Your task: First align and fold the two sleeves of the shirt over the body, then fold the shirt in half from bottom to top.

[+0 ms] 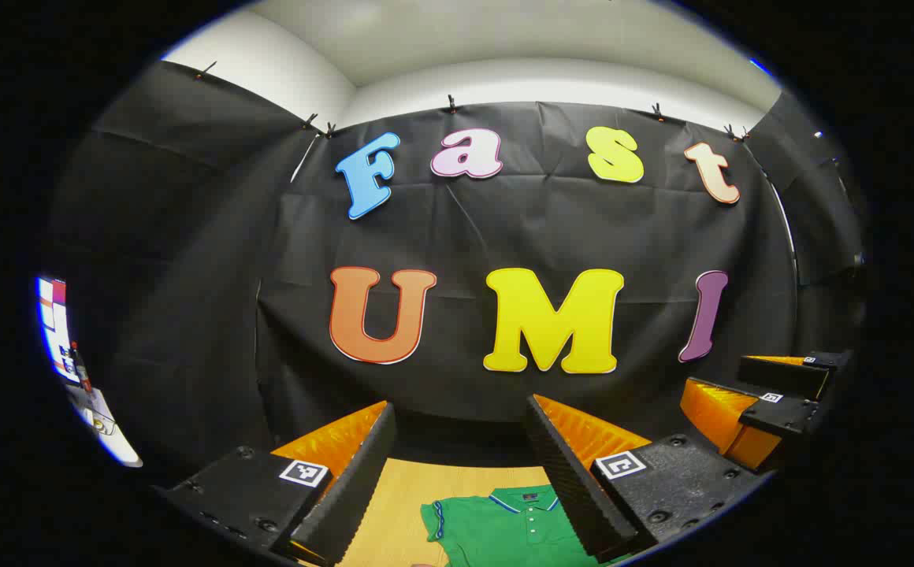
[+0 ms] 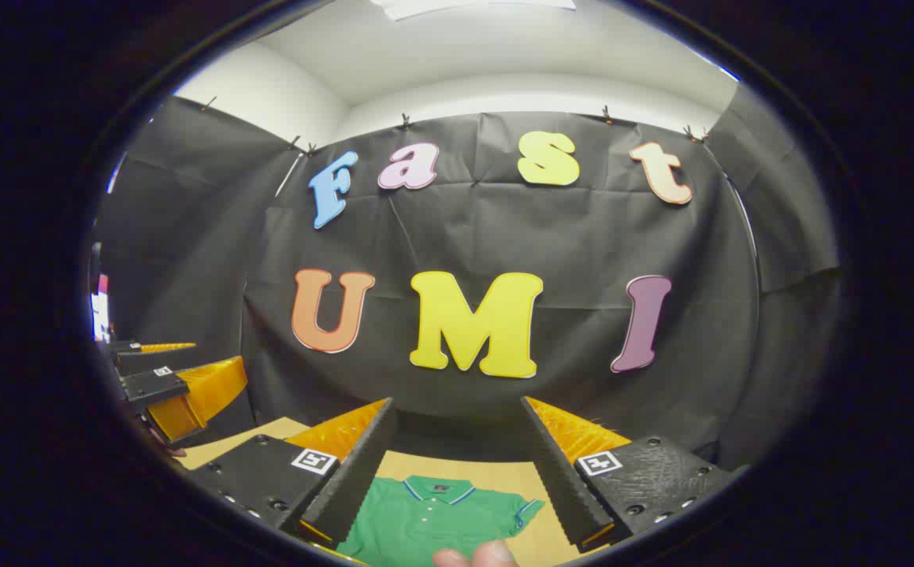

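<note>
While both grippers hover with fingers spread, the green shirt [image 2: 433,520] (chest label unreadable) lies flat on the table [image 1: 402,496].

shirt [image 1: 504,528] [image 2: 425,520] | green polo, blue-and-white trimmed collar and sleeve cuffs, buttoned placket | lies flat, face up on wooden desk [image 1: 402,504] | collar far, short sleeves spread left and right, unfolded

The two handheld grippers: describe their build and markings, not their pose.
The left gripper and the right gripper look alike. Each has two wedge-shaped fingers with ribbed inner faces, mounted on rough-textured blocks dotted with round screw holes. Each block carries a small square black-and-white tag on its top face.
</note>
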Tool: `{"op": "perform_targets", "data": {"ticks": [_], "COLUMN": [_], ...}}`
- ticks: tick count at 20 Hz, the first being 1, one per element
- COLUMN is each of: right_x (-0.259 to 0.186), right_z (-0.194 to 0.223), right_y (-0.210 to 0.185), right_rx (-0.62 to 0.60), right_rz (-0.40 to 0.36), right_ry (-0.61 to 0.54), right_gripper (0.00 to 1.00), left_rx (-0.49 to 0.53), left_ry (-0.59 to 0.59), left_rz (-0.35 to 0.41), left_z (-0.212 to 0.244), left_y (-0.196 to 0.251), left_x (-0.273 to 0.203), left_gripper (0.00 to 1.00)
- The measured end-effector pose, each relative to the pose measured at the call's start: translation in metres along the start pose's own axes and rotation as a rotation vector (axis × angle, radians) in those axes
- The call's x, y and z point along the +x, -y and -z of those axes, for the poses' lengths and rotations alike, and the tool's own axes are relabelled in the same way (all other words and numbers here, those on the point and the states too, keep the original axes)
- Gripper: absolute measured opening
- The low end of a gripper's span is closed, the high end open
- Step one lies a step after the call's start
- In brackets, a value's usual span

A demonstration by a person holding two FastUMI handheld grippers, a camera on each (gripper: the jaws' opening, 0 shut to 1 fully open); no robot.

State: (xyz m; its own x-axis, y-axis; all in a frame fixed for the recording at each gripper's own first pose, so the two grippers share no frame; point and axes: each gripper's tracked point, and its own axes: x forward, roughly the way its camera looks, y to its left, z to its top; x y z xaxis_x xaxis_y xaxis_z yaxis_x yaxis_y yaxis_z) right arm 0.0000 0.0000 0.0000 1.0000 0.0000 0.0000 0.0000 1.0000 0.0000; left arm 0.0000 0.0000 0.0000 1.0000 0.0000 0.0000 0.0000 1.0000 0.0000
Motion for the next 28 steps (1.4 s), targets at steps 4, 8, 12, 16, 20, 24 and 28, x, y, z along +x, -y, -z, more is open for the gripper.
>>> {"op": "perform_targets", "data": {"ticks": [4, 8, 12, 16, 20, 24, 28], "right_x": [0.005, 0.008, 0.006, 0.001, -0.001, -0.001, 0.003], "right_z": [-0.004, 0.001, 0.006, 0.006, 0.007, 0.013, 0.023], "right_y": [0.004, 0.011, 0.016, 0.02, 0.027, 0.045, 0.056], "right_rx": [0.03, 0.053, 0.07, 0.079, 0.067, 0.06, 0.067], "right_rz": [-0.014, -0.016, -0.018, 0.01, 0.025, 0.057, 0.06], "right_ry": [0.009, -0.009, -0.037, -0.038, -0.036, -0.052, -0.088], "right_gripper": [0.96, 0.96, 0.96, 0.95, 0.95, 0.95, 0.94], "left_rx": [0.01, 0.04, 0.052, 0.065, 0.073, 0.068, 0.056], "left_ry": [-0.015, -0.019, -0.012, -0.021, -0.022, -0.032, -0.071], "left_rz": [0.002, -0.001, 0.026, 0.052, 0.066, 0.075, 0.084], "left_z": [0.003, 0.002, -0.001, 0.002, 0.002, 0.006, 0.018], "left_y": [0.008, 0.015, 0.021, 0.024, 0.023, 0.028, 0.038], "left_x": [0.003, 0.005, 0.005, 0.004, 0.006, 0.012, 0.017], "left_gripper": [1.0, 1.0, 1.0, 1.0, 1.0, 1.0, 1.0]}}
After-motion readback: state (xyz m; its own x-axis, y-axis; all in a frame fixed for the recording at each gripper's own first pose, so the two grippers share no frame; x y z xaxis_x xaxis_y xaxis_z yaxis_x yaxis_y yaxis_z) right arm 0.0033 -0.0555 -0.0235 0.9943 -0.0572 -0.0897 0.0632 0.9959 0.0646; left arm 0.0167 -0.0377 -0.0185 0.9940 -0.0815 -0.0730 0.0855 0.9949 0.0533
